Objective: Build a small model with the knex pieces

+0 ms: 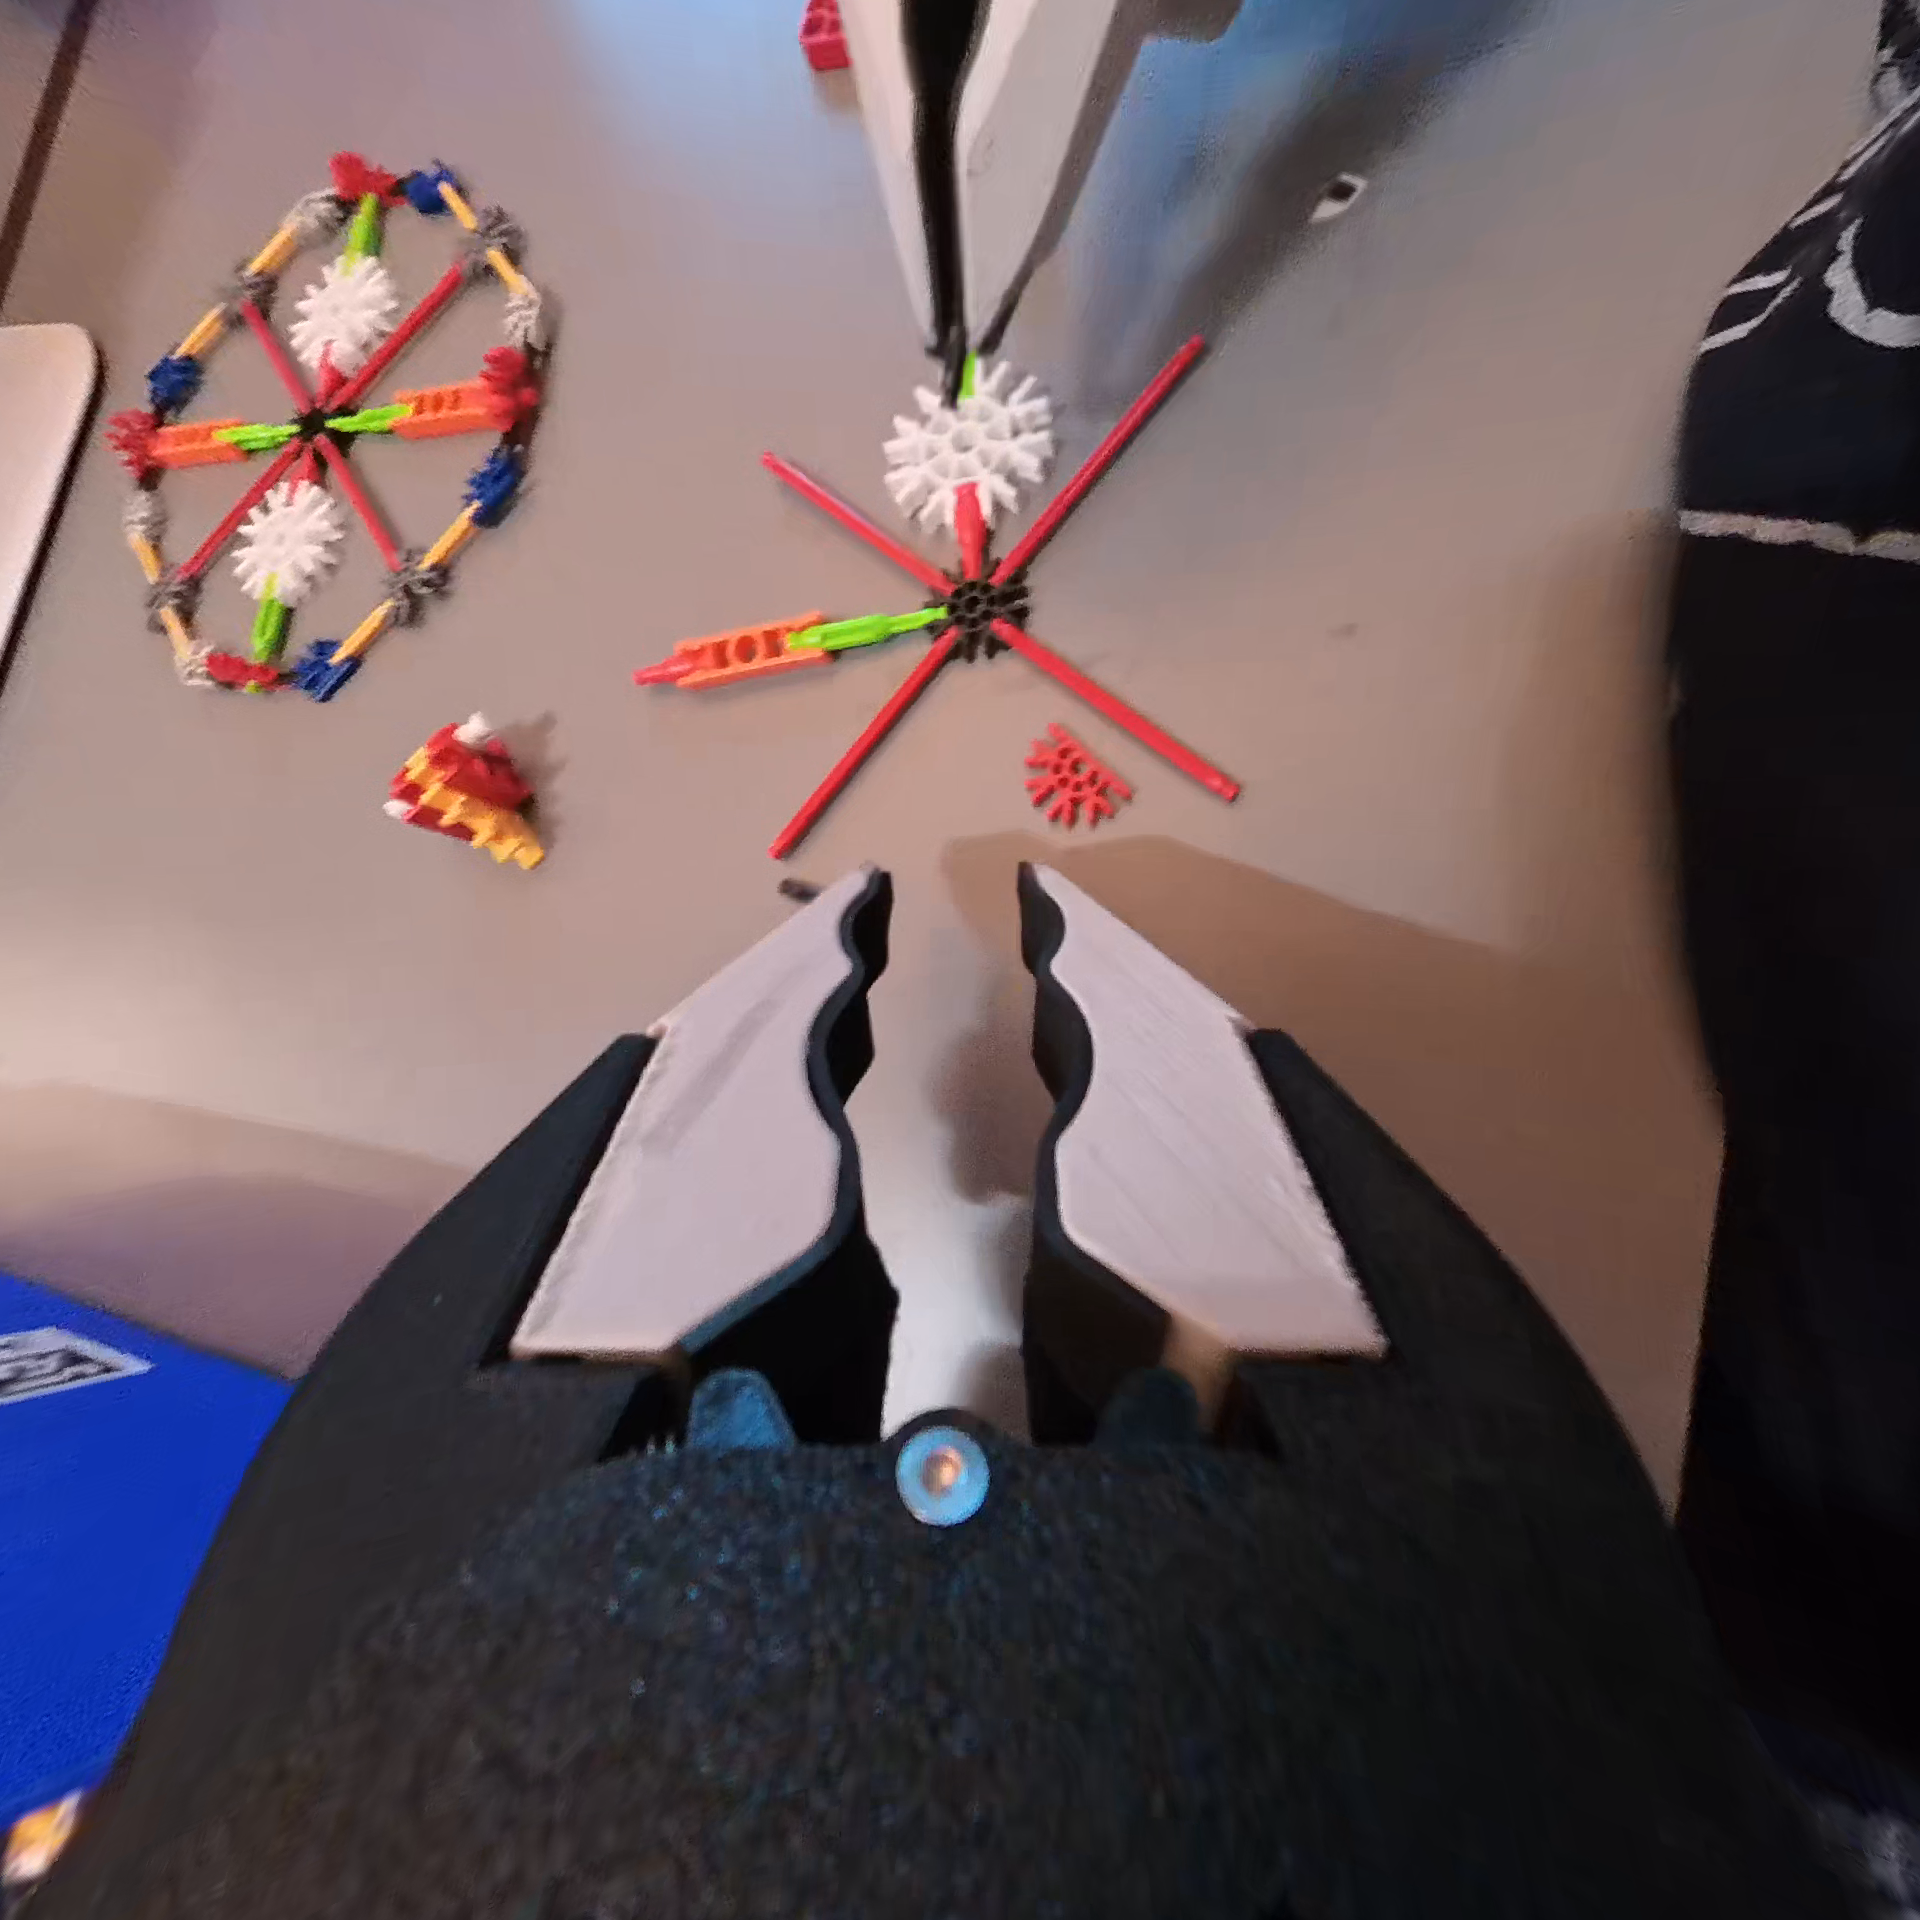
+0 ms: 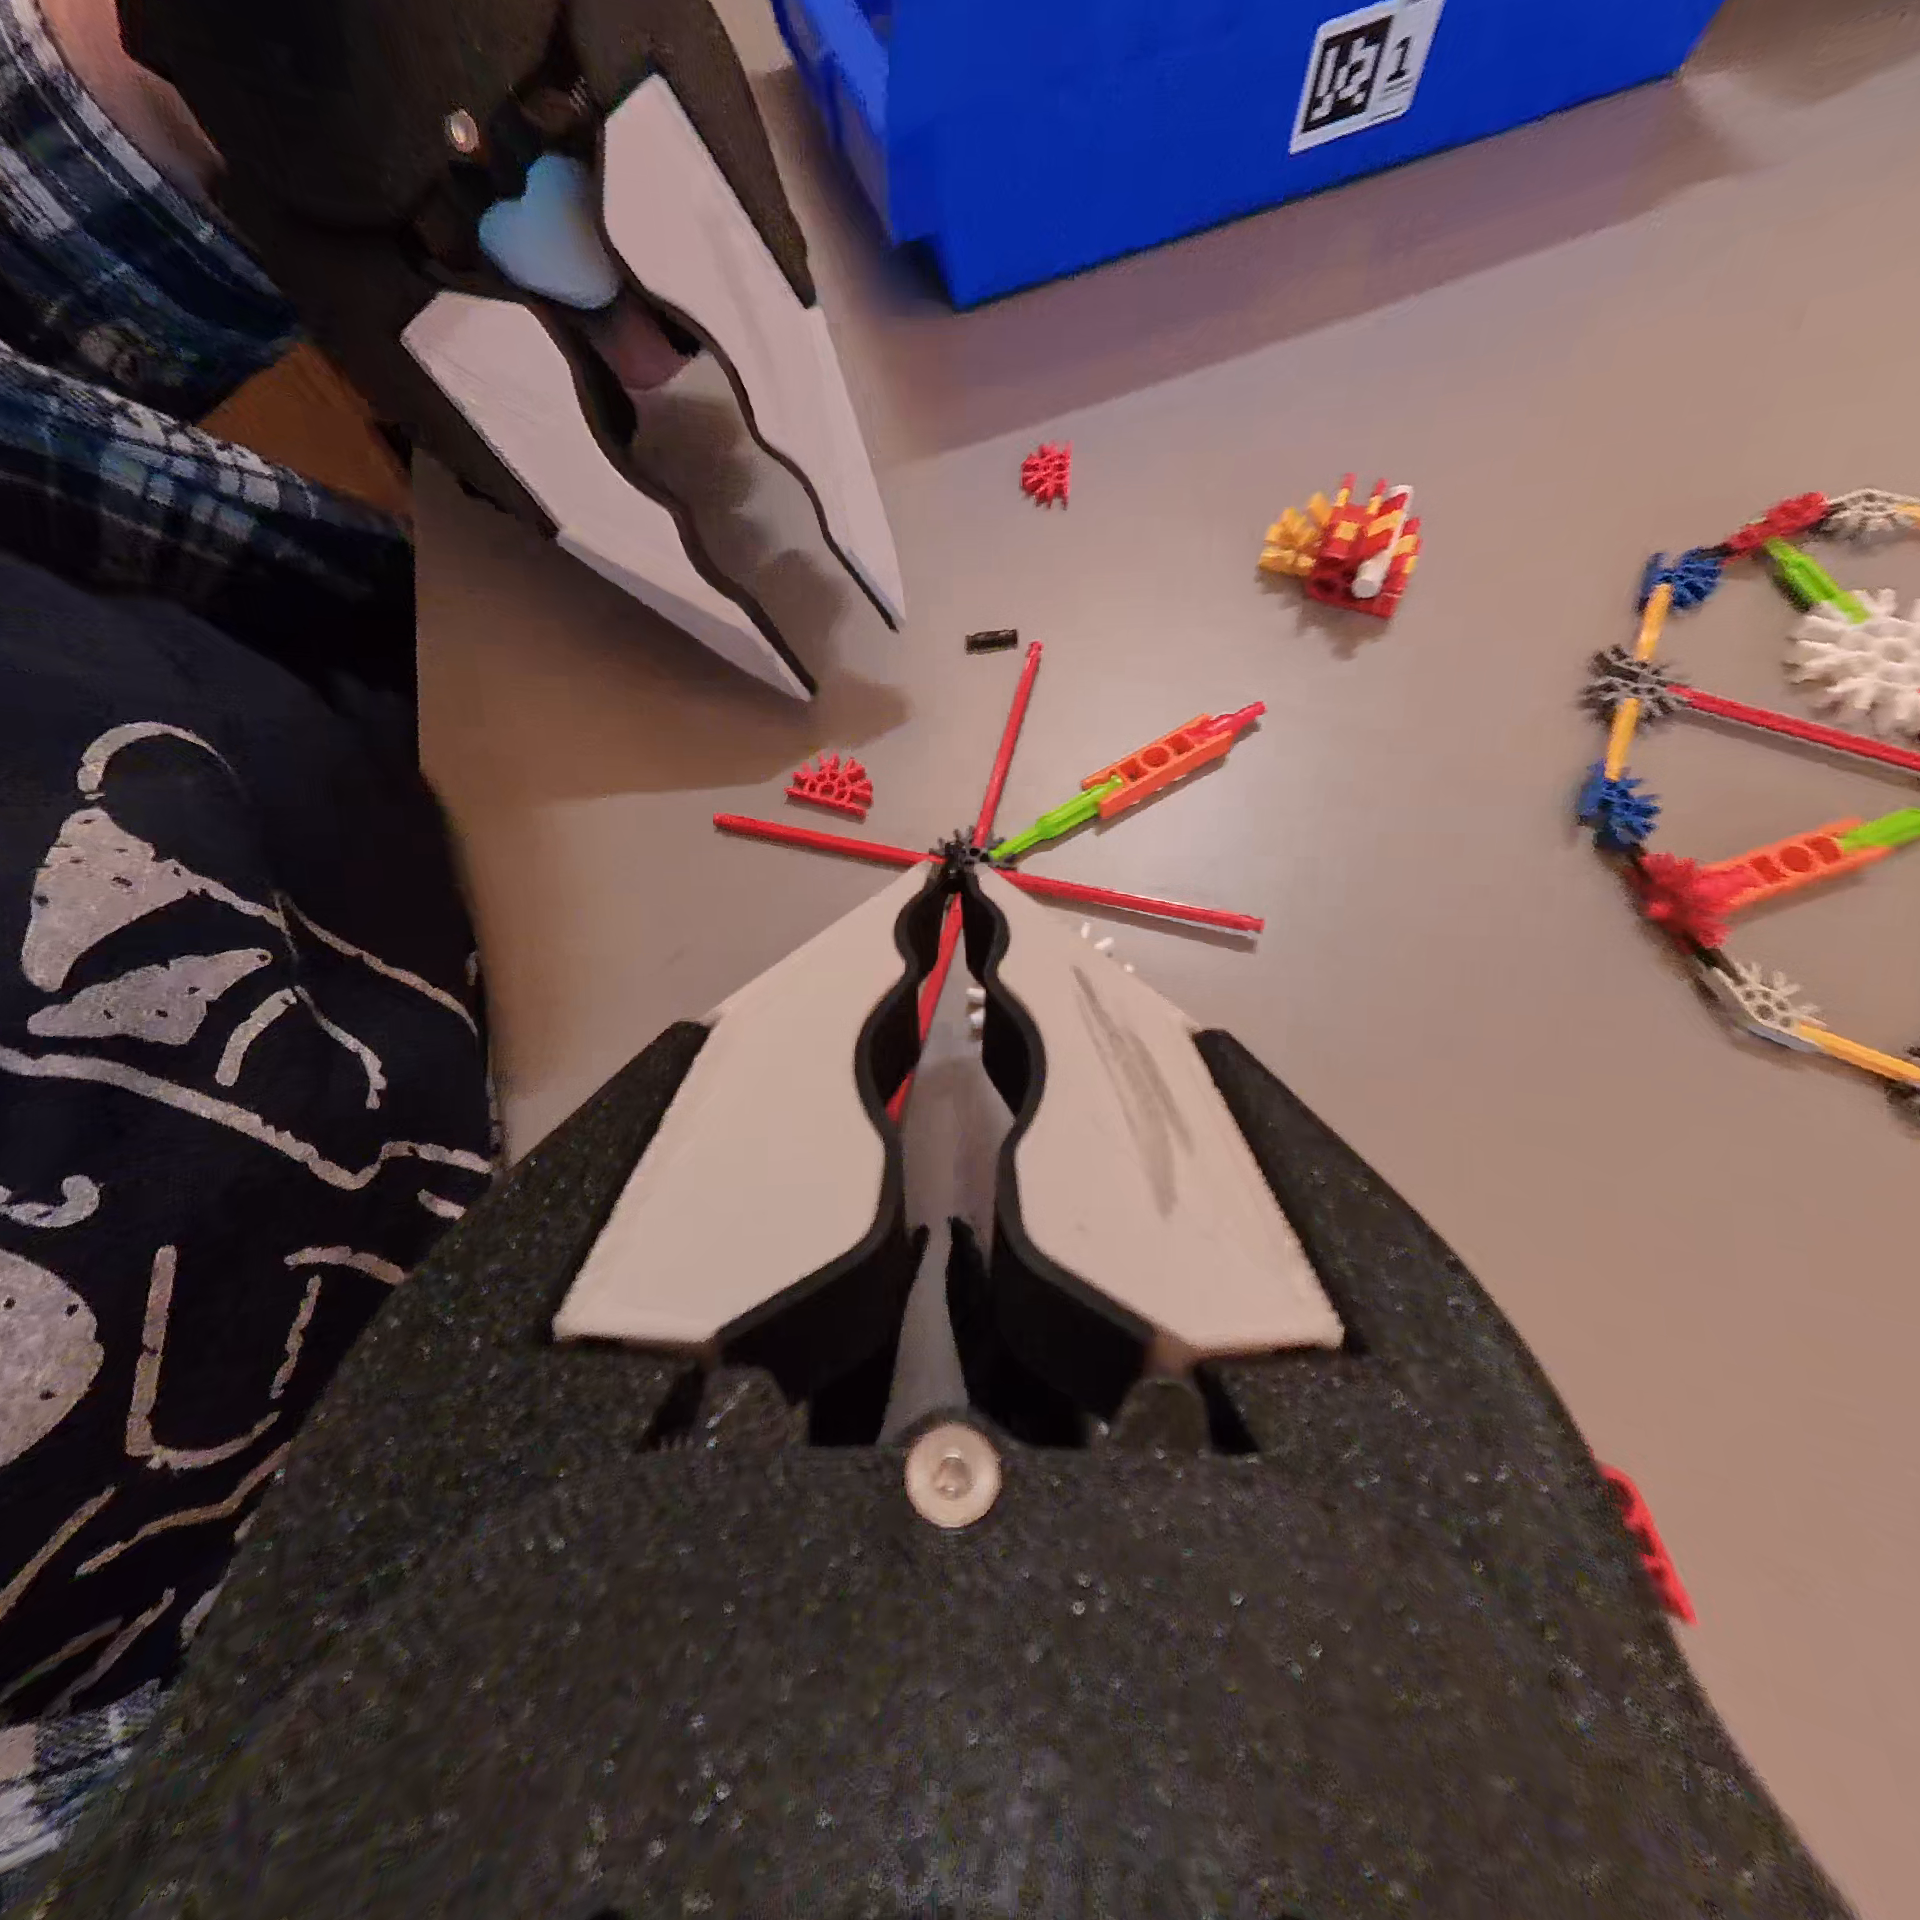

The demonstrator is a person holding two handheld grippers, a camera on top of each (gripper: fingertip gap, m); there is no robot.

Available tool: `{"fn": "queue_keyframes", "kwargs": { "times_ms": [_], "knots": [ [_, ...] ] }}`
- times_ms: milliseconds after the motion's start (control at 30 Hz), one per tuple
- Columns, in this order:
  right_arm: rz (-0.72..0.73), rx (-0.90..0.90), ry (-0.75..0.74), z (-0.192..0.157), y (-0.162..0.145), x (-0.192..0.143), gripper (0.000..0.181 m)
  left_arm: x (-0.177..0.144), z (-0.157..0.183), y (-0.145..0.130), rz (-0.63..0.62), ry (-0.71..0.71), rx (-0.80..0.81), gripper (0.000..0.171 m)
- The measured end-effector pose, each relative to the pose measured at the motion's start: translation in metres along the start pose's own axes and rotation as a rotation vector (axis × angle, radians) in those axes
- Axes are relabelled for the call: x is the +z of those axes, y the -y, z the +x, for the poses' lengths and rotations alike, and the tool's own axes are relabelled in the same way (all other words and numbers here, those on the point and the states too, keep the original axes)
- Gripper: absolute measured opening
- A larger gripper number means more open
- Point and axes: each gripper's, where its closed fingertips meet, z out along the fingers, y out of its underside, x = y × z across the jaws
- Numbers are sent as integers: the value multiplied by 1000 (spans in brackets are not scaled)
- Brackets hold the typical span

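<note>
Brown bench (image 1: pixel 1351 644) holds toy sticks. Right hand-held gripper (image 2: pixel 951 883) pinches a green stick (image 1: pixel 968 376) by the white wheel (image 1: pixel 966 447). Left hand-held gripper (image 1: pixel 954 878) hangs narrowly open, holding nothing.

Left gripper (image 1: pixel 954 883) at lower centre hovers with jaws apart, holding nothing, just below a red-rod star (image 1: pixel 977 608) on the tan table (image 1: pixel 1351 644). Right gripper (image 1: pixel 961 358) pinches a green piece at the white snowflake connector (image 1: pixel 966 442). Finished wheel (image 1: pixel 327 421) upper left
</note>
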Motion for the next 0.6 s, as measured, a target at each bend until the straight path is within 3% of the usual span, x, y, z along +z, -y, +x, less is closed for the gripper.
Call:
{"fn": "queue_keyframes", "kwargs": {
  "times_ms": [167,367,600],
  "knots": [
    [-10,-7,25,-7,0,9,2,13,21,9,28,-59,-33,23],
    [-58,-34,76,-17,-4,24,2,19,22,13,38,-42,-74,16],
    [-92,-61,120,-18,-1,35,2,12,25,6,19,-69,44,10]
  ]
}}
